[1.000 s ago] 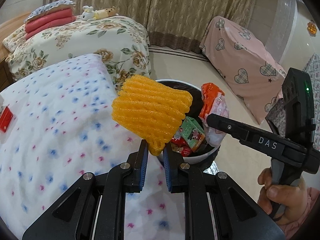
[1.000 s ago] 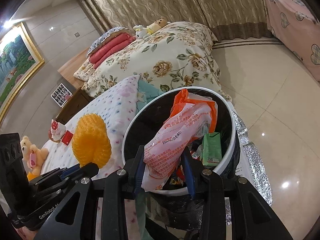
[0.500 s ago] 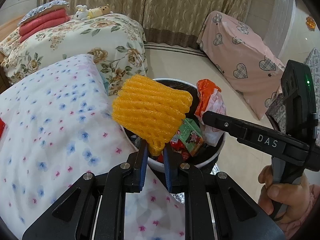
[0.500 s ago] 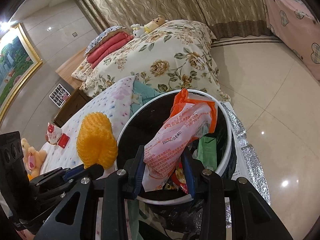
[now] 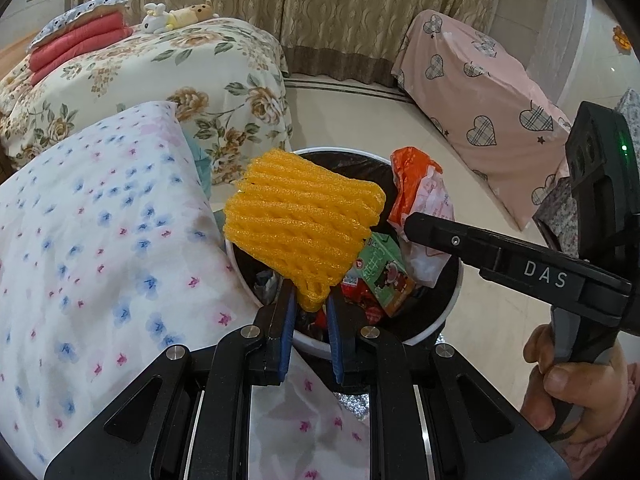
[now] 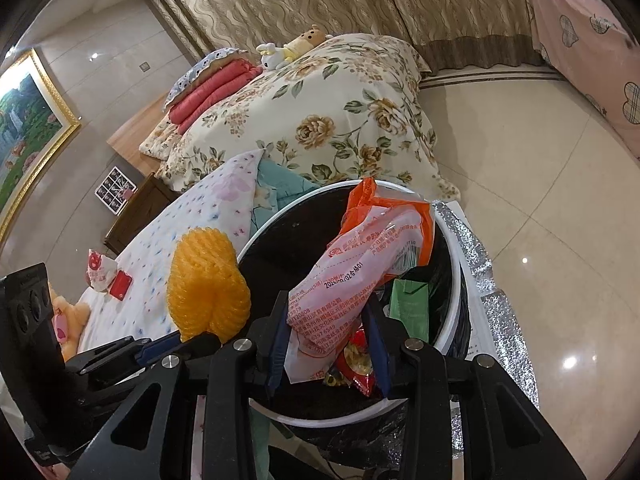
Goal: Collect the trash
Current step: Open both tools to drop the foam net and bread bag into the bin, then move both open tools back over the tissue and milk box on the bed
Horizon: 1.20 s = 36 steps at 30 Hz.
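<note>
The left gripper (image 5: 311,300) has its blue pads clamped on the bottom tip of an orange foam fruit net (image 5: 302,226), which stands up from the jaws and fans out wide above them. In the left wrist view the net hangs over the near rim of the round trash bin (image 5: 450,316), a white-rimmed bin with a black liner, at about the centre of the picture.

The right gripper (image 6: 330,344) is clamped on the lower end of a pink and orange plastic snack bag (image 6: 372,256). The bag rises toward 1 o'clock from the jaws and stands over the bin's opening. From the left wrist view the same gripper reaches in from 3 o'clock, with the person's hand (image 5: 568,376) around its handle at the lower right.

Inside the bin lie a green drink carton (image 6: 410,304) and a red wrapper (image 6: 360,368), with more scraps beneath that are too dark to make out properly.

The bin stands against a bed with a white spotted cover (image 5: 92,248) at 9 o'clock. On that cover, in the right wrist view, a small red and white packet (image 6: 98,272) and a red card (image 6: 120,285) lie well apart from the bin, at 9 o'clock. A floral quilt (image 5: 160,80) covers the far part of the bed at 11 o'clock, and a pink cover with hearts (image 5: 480,92) drapes something at 2 o'clock.
</note>
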Available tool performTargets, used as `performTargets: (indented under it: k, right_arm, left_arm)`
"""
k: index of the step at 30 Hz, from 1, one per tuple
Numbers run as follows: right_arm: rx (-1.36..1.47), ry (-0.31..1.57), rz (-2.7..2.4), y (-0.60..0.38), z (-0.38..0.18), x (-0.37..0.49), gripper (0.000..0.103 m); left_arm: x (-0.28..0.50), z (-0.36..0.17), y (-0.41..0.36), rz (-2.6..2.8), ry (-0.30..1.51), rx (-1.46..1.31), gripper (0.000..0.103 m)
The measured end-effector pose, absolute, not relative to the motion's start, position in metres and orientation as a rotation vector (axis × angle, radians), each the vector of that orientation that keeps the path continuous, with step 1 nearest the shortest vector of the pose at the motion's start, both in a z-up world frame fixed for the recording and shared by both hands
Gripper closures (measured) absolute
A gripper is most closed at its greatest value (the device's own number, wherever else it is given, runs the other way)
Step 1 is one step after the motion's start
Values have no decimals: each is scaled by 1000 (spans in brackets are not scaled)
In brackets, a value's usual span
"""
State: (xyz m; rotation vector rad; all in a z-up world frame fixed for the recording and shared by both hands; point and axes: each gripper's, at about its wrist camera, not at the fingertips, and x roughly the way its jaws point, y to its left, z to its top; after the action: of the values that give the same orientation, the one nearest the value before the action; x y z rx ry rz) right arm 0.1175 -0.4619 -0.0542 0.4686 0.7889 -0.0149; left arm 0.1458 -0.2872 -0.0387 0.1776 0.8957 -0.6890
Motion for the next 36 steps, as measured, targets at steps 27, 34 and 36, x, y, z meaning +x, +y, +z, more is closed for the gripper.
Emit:
performTargets:
  k: [27,34,36]
  right_arm:
    - [505,754,21,-426,-41,112,28]
    - [466,765,85,-387,-38,119,26]
    - [457,771,107,-377,-38,122,25]
  left_arm:
    - [134,-37,-185,-522,902,-15,53]
    - [131,-39,-133,-439,900,-91,53]
    - [130,-40,-118,-415,899,-114,53]
